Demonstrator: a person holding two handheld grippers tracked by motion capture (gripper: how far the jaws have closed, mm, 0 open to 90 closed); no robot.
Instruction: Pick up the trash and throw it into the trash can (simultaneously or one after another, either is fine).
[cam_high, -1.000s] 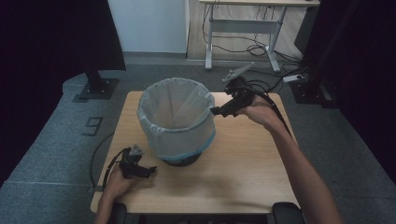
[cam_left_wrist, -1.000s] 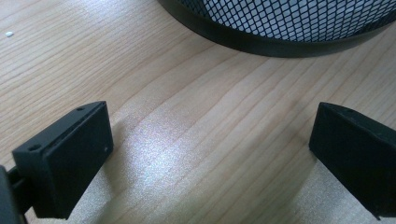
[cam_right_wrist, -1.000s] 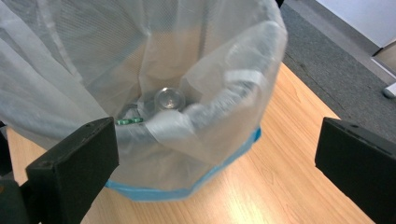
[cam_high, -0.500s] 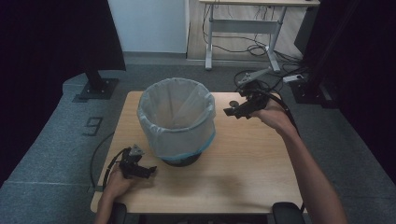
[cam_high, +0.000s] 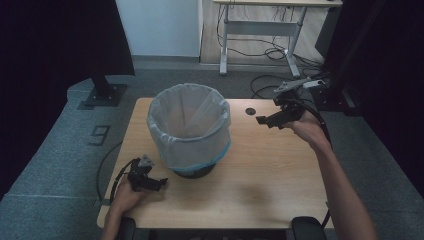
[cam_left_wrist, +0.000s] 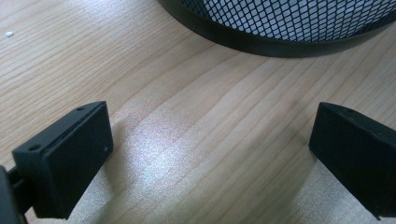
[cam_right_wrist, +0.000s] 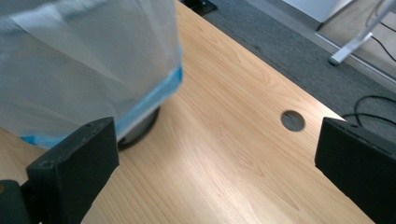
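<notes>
jaws apart on both: left gripper (cam_high: 161, 183) near the bin (cam_high: 189, 131) base, right gripper (cam_high: 262, 120) over bare table (cam_high: 270, 170).

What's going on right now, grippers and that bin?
Left gripper open, low on table by bin. Right gripper open, raised right of bin, holding nothing. Bin upright, bag fitted. Nothing in the way.
</notes>
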